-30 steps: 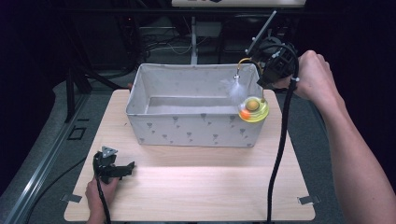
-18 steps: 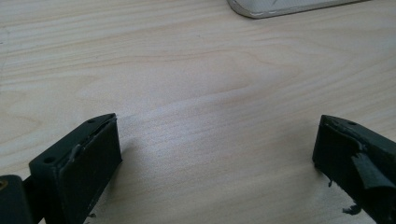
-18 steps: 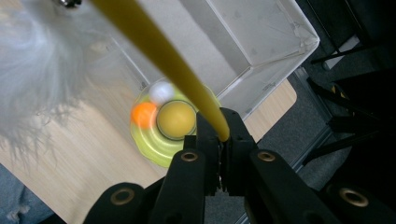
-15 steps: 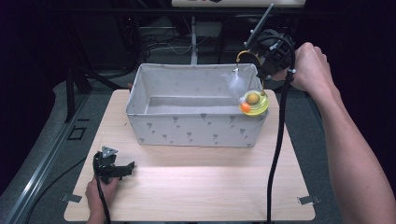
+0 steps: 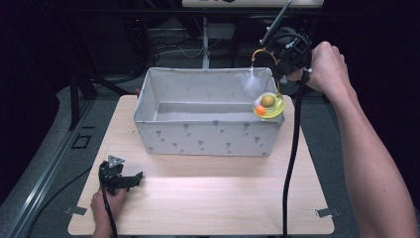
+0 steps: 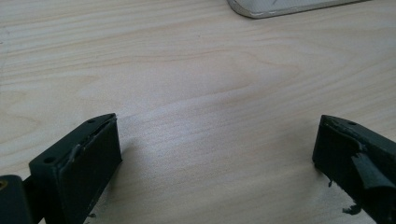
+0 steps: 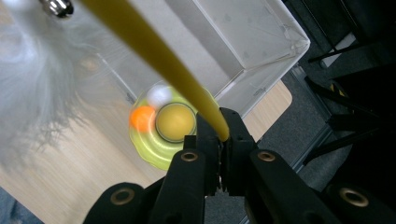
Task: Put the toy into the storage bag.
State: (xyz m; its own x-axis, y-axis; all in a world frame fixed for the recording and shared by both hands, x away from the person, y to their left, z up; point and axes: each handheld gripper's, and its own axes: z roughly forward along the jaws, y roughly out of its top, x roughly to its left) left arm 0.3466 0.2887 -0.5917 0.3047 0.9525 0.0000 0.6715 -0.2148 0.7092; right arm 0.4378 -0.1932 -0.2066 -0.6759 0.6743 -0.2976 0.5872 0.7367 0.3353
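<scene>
one fabric bin (image 5: 208, 131), one yellow toy (image 5: 269, 105); right gripper (image 7: 219, 140) jaws clamp its wand, left gripper (image 6: 217, 158) jaws spread

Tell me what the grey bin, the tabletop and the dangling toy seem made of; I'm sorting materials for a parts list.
Bin: likely fabric over stiff panels, matte grey with a small printed pattern and soft folded rims. Tabletop: pale wood or wood-look laminate, satin, visible grain. Toy: glossy translucent yellow-green plastic disc with orange and white balls, a smooth yellow curved rod clamped by the right gripper, and a wispy white feather.
</scene>
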